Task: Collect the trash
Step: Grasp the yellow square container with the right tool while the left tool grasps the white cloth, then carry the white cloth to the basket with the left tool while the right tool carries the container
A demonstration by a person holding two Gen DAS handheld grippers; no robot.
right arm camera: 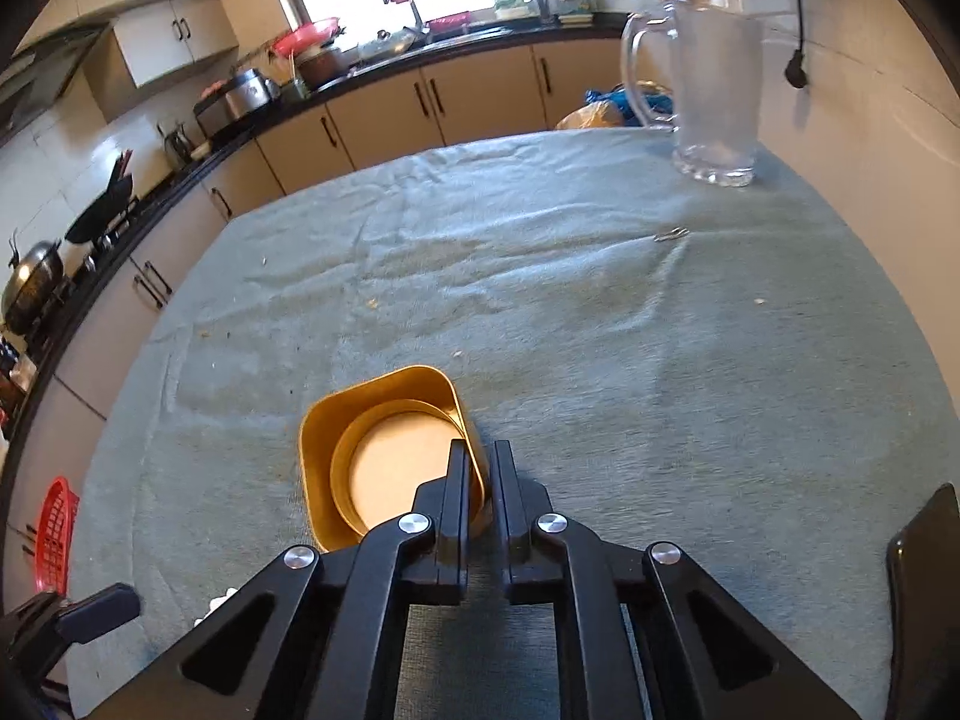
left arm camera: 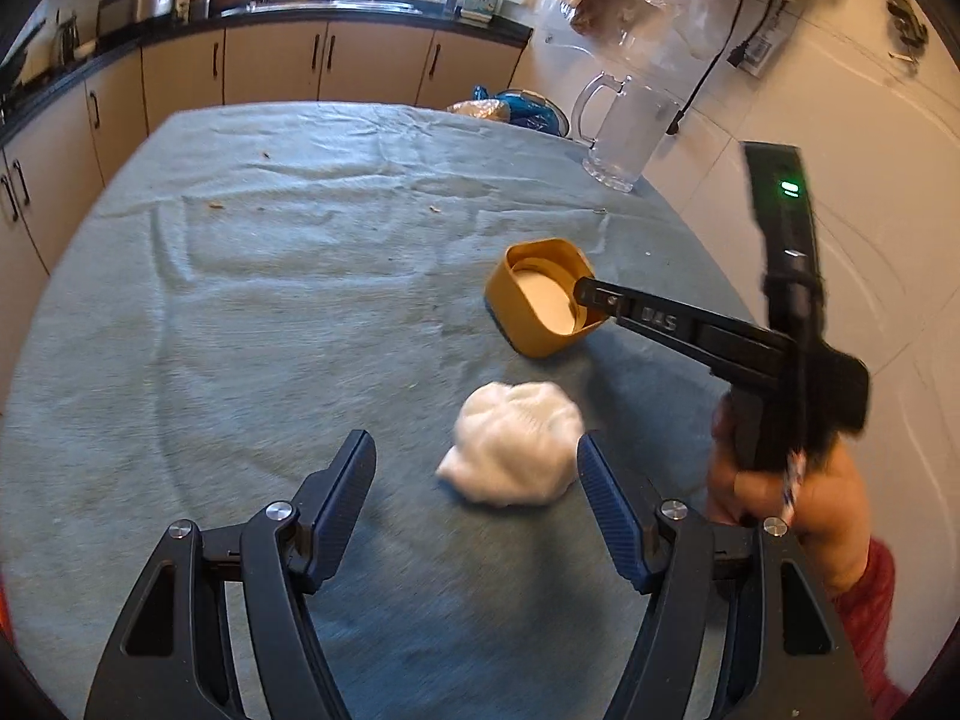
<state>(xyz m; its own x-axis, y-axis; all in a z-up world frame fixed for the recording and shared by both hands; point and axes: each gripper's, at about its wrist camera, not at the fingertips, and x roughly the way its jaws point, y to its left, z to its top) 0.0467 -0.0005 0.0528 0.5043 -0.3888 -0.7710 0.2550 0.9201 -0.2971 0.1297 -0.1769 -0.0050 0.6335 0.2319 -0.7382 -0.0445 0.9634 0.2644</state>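
A crumpled white tissue point(left arm camera: 513, 450) lies on the grey-green tablecloth point(left arm camera: 270, 300), just ahead of my left gripper point(left arm camera: 477, 468) and nearer its right finger. The left gripper is open and empty, a little above the cloth. A yellow square container point(left arm camera: 540, 300) stands beyond the tissue. My right gripper point(left arm camera: 585, 294) is shut on the container's near wall; in the right wrist view the right gripper point(right arm camera: 480, 462) has one finger inside and one outside the container point(right arm camera: 384, 456). The tissue is hidden in that view.
A clear glass pitcher point(left arm camera: 624, 132) stands at the table's far right corner; it also shows in the right wrist view point(right arm camera: 714, 90). Small crumbs point(left arm camera: 213, 204) dot the cloth. A dark flat object point(right arm camera: 924, 588) lies at the right edge. Kitchen cabinets point(left arm camera: 270, 66) run behind the table.
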